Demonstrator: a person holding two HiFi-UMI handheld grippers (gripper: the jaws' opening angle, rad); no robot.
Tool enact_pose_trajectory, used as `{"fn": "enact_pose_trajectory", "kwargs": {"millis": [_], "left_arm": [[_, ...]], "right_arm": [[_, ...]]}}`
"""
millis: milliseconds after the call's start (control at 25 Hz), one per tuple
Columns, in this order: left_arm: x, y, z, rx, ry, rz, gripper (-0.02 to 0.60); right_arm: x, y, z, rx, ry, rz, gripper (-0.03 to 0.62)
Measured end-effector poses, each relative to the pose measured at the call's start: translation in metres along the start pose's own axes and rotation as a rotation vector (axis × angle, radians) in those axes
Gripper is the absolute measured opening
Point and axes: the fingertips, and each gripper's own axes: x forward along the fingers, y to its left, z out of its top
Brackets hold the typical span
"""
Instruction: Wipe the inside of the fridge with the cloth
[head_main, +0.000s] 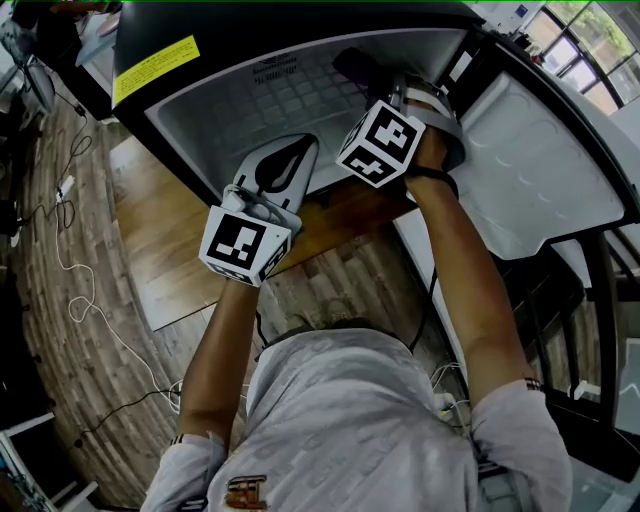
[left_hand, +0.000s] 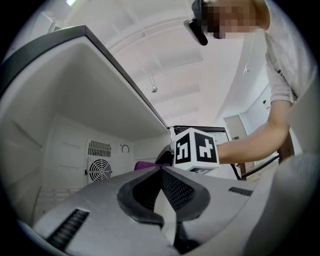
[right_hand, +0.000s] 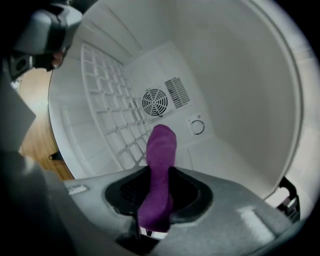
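- While your right gripper (right_hand: 159, 175) reaches into the fridge (right_hand: 240, 75), its jaws are clamped on the purple cloth (right_hand: 161, 145), which stands up out of them toward the back wall.
- The cloth's free end shows just below the round fan grille (right_hand: 154, 101) and beside the white grid shelf (right_hand: 112, 115); no view tells whether it touches a surface.
- Your left gripper (left_hand: 161, 170) sits at the fridge's open front, its jaws closed tip to tip with nothing between them.
- Seen from your head, the fridge door (head_main: 540, 170) hangs open on your right.
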Motion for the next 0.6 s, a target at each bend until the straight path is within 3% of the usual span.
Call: {"fn": "enact_pose_trajectory", "kwargs": {"millis": [240,600], "left_arm": [[0.003,-0.009,0.010,0.024,0.000,0.022,0.000],[0.001,-0.019,0.024,0.046,-0.018,0.060,0.000]], "right_arm": [[-0.043,-0.009,0.007,0.180,-0.159,0.029,0.110],[-0.100,-0.011,0.023,0.565,-0.478,0.225,0.110]]}}
